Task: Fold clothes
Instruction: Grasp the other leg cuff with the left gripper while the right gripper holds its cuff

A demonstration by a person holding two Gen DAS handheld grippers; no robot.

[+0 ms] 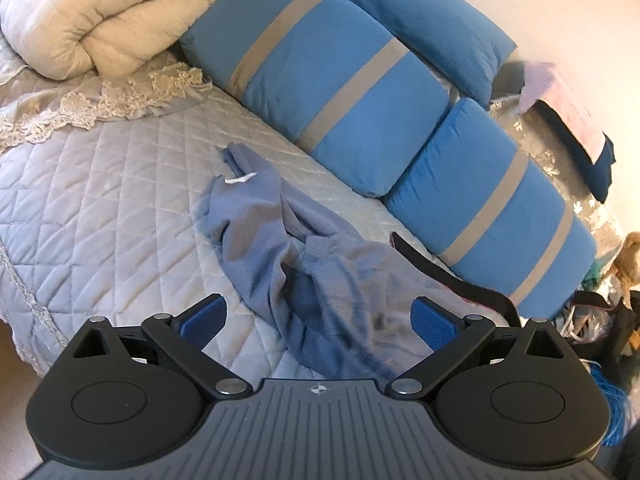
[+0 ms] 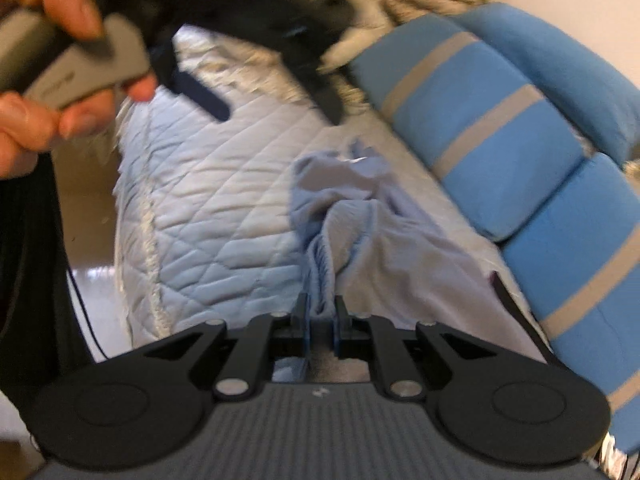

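Observation:
A crumpled blue-grey garment (image 1: pixel 264 228) lies on the quilted bedspread (image 1: pixel 100 184), with a small white label near its far end. My left gripper (image 1: pixel 318 320) is open above the garment's near part, its blue pads apart on either side of the cloth. In the right wrist view my right gripper (image 2: pixel 322 316) is shut on a bunched fold of the same garment (image 2: pixel 380 232), which rises into the jaws. The left gripper (image 2: pixel 260 96) shows there too, blurred, held in a hand at the upper left.
Blue pillows with grey stripes (image 1: pixel 332 80) line the far side of the bed. A folded beige duvet (image 1: pixel 100 12) sits at the far left. A black strap (image 1: pixel 448 280) lies by the pillows. The bed's edge and floor (image 2: pixel 92 280) are to the left.

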